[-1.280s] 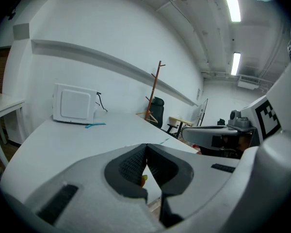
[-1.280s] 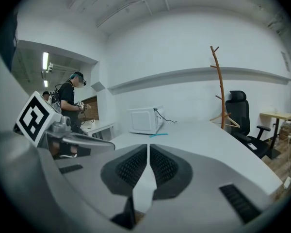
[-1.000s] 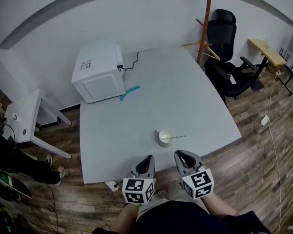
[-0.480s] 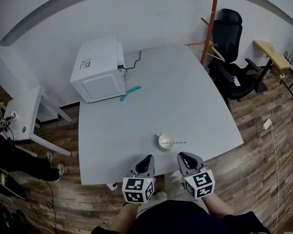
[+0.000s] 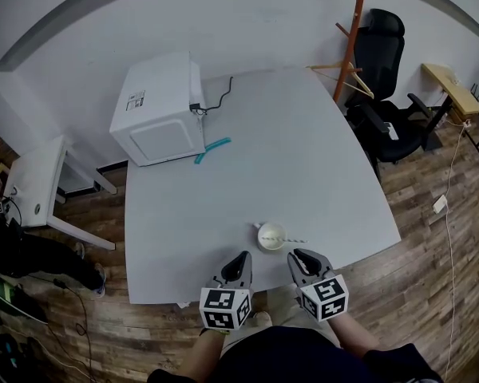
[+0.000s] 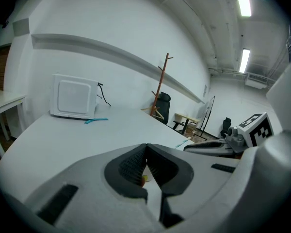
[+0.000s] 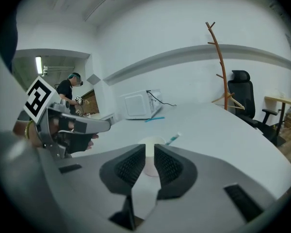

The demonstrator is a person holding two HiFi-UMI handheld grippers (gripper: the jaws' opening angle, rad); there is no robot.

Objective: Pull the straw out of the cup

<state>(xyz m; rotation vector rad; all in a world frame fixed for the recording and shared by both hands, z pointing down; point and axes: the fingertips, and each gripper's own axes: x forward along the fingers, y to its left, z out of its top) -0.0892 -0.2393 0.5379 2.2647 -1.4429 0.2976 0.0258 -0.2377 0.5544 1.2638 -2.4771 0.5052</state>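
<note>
A white cup [image 5: 271, 235] stands near the front edge of the grey table [image 5: 223, 206], and a pale straw [image 5: 294, 240] leans out of it to the right. My left gripper [image 5: 241, 262] hovers just short of the cup, to its left, with its pads pressed together and nothing between them. My right gripper [image 5: 297, 258] hangs to the cup's near right, a little short of it. In the right gripper view the cup [image 7: 150, 154] shows through the narrow gap between the jaws, and the straw [image 7: 173, 139] tips up to the right. Neither gripper touches the cup or the straw.
A white microwave [image 5: 158, 110] sits at the table's back left with a teal strip [image 5: 211, 150] in front of it. A wooden hanger [image 5: 339, 70] lies at the back right corner, beside a coat stand [image 5: 353, 30] and a black chair [image 5: 387, 62]. A small white side table [image 5: 32, 194] stands to the left.
The cup now sits closer to both grippers in the head view, as the view has shifted forward. The jaws look unchanged.
</note>
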